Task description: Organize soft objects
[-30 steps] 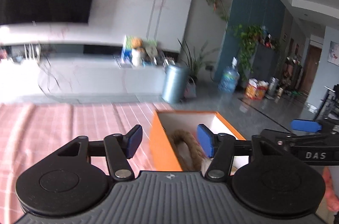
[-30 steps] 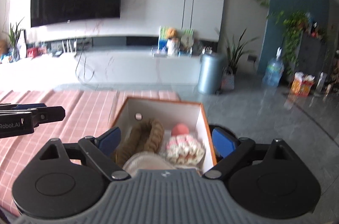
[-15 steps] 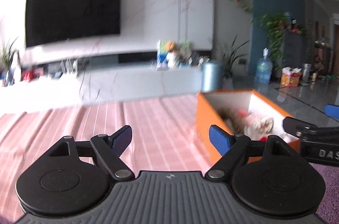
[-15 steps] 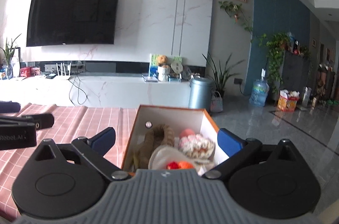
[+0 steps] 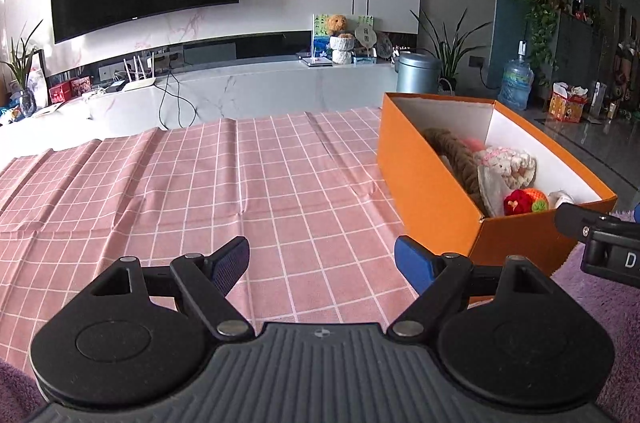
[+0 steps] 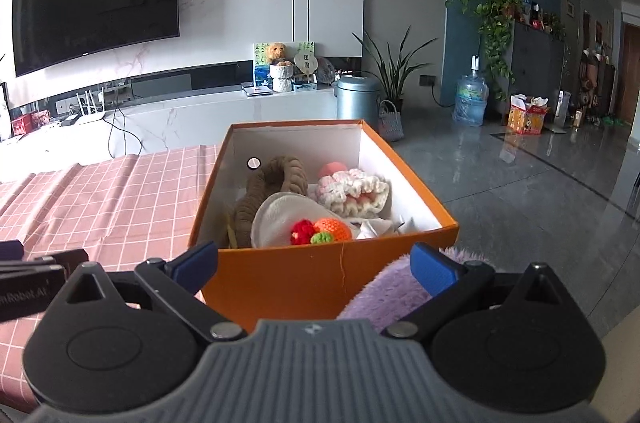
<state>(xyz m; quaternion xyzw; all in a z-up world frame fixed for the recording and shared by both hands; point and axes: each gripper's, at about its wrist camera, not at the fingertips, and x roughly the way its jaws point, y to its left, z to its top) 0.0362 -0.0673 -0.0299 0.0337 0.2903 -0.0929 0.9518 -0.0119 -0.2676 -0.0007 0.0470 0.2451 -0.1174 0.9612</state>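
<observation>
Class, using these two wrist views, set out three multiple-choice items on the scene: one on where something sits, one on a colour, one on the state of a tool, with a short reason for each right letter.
1. Where is the brown braided ring?
A. inside the orange box
B. on the checked cloth
C. on the floor

2. What colour is the fluffy fabric in front of the orange box?
A. green
B. purple
C. yellow

3. How does the right tool stand?
A. shut on the box
B. shut on a toy
C. open, holding nothing

Answers: 1 A, the ring lies within the box walls beside the knitted pieces. 2 B, the pile below the box's near wall is lilac-purple. 3 C, its blue pads stand wide apart, with the box front behind them.
</observation>
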